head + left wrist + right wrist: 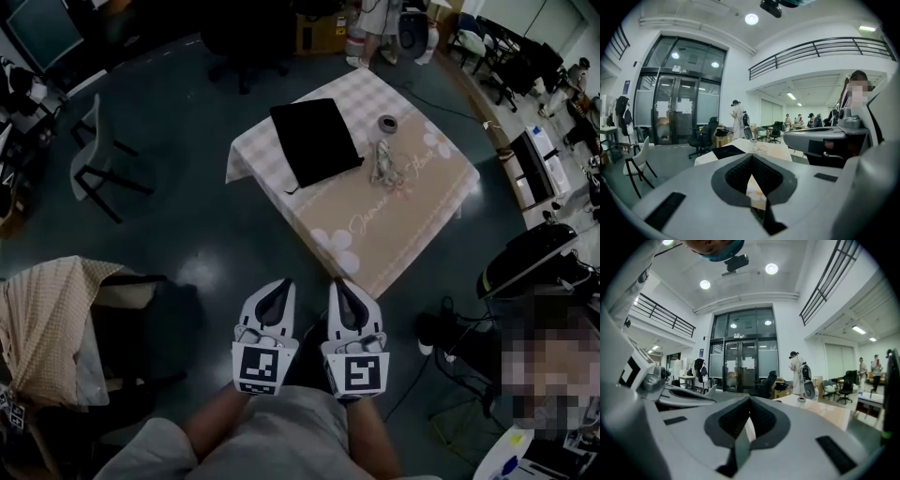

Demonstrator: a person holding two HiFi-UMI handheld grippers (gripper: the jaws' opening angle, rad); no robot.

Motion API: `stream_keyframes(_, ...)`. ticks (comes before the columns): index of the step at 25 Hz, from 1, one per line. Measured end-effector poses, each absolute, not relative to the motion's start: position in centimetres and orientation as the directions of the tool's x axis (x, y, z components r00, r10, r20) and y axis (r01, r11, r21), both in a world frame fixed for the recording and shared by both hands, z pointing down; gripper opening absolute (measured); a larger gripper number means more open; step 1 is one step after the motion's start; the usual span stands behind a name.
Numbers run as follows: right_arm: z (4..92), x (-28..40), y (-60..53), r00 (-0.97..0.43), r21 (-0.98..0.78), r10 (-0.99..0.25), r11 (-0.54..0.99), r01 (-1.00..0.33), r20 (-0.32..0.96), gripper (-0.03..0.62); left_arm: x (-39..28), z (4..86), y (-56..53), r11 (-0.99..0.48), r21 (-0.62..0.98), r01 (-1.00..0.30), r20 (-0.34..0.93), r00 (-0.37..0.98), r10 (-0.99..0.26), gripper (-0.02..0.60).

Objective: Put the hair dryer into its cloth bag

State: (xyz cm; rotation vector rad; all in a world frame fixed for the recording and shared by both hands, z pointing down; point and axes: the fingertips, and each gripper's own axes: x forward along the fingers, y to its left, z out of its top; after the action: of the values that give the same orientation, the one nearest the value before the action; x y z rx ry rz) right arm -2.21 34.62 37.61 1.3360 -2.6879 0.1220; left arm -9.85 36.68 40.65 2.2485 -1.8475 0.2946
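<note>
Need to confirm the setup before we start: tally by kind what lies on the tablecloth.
Black cloth bag: 1
Small round grey thing: 1
Pale tangled bundle, corded, possibly the hair dryer but too small to tell: 1
Total: 3

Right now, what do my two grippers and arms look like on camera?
Both the left gripper and right gripper have pale grey-white shells with black ribbed pads tapering to a point. Each carries a black-and-white square-marker cube. No cables show. The person wears a grey garment.
</note>
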Motion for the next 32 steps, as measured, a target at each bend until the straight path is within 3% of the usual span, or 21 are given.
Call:
stream_keyframes(9,36.7,0.1,25.7,-0.666,-0.053,-0.735,0.666,-0.744,0.125,0.015,-7.2,40.3,28.9,-0.146,-0.018,-0.989,0.325,0.132,-0.937,0.006)
stream_keyframes(19,38.2,6.6,17.8,-0.631,-0.022,-0.756,0.638,-0.770,0.174,0.015,-2.1,43.6,20.8,-0.232,-0.101,-0.968,0.430,0.168,-0.887,0.007)
stream_keyframes(32,41.8,8.5,11.3,-0.581,-0.032,-0.770,0.595,-0.803,0.262,0.015,-4.9,48.9,13.7,-0.294,-0.198,-0.935,0.575,0.132,-0.807,0.008)
